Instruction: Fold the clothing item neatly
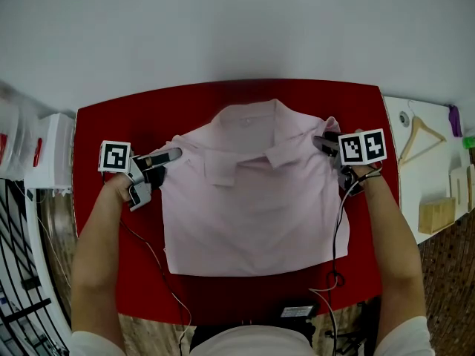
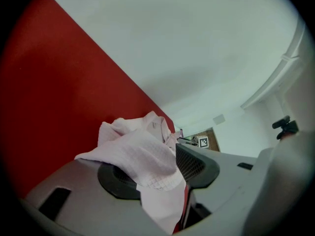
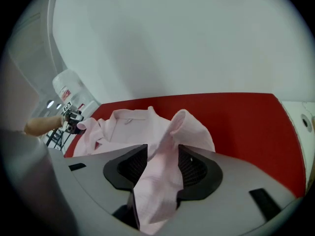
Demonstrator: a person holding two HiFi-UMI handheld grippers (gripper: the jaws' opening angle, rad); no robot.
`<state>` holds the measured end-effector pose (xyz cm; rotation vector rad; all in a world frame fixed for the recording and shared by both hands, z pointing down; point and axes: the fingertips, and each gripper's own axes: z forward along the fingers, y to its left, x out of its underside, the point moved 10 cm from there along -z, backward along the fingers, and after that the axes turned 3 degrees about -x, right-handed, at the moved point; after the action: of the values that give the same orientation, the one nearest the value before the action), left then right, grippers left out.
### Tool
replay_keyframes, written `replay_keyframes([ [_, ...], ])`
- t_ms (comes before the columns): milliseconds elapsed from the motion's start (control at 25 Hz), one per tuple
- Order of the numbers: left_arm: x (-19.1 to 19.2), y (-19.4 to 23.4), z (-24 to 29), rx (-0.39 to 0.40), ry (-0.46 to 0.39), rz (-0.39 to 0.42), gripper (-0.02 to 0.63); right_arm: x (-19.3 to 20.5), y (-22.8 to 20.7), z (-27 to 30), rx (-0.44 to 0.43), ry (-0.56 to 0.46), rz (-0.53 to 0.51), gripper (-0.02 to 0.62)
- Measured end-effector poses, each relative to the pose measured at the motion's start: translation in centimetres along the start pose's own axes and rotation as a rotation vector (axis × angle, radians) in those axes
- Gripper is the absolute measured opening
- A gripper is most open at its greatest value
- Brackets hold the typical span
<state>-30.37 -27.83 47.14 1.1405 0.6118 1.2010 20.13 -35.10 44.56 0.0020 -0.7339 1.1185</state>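
A pale pink polo shirt (image 1: pixel 252 199) lies collar up on the red table (image 1: pixel 111 124), its body smoothed flat. My left gripper (image 1: pixel 173 156) is at the shirt's left shoulder. In the left gripper view its jaws stand apart and the sleeve cloth (image 2: pixel 142 156) drapes over one pad (image 2: pixel 115 178) without being pinched. My right gripper (image 1: pixel 320 142) is at the right shoulder. In the right gripper view a fold of pink sleeve (image 3: pixel 162 181) hangs loosely between its parted pads (image 3: pixel 130 166), and the rest of the shirt (image 3: pixel 123 127) spreads out beyond.
A white side surface at the right holds a wooden hanger (image 1: pixel 420 136) and wooden blocks (image 1: pixel 436 215). White containers (image 1: pixel 52 150) and a black wire rack (image 1: pixel 22 288) stand at the left. Cables (image 1: pixel 338 273) trail off the table's near edge.
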Motion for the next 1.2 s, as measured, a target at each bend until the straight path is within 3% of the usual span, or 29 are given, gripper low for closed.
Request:
replay_keyframes([
  [160, -0.6, -0.2, -0.5, 0.019, 0.040, -0.052, 0.195, -0.6, -0.3, -0.2, 0.037, -0.005, -0.024, 0.195],
  [280, -1.2, -0.5, -0.9, 0.084, 0.044, -0.117, 0.195, -0.6, -0.1, -0.2, 0.047, 0.005, -0.042, 0.195],
  [600, -2.5, -0.2, -1.5, 0.185, -0.065, -0.265, 0.192, -0.5, 0.3, 0.0, 0.062, 0.008, -0.061, 0.195],
  [960, -2.6, 2.0, -2.4, 0.079, -0.186, -0.358, 0.187, 0.2, 0.5, 0.1, 0.099, 0.021, -0.109, 0.195],
  [1200, -3.1, 1.8, -1.3, 0.050, -0.245, -0.389, 0.181, -0.1, 1.4, -0.3, 0.107, -0.033, -0.144, 0.212],
])
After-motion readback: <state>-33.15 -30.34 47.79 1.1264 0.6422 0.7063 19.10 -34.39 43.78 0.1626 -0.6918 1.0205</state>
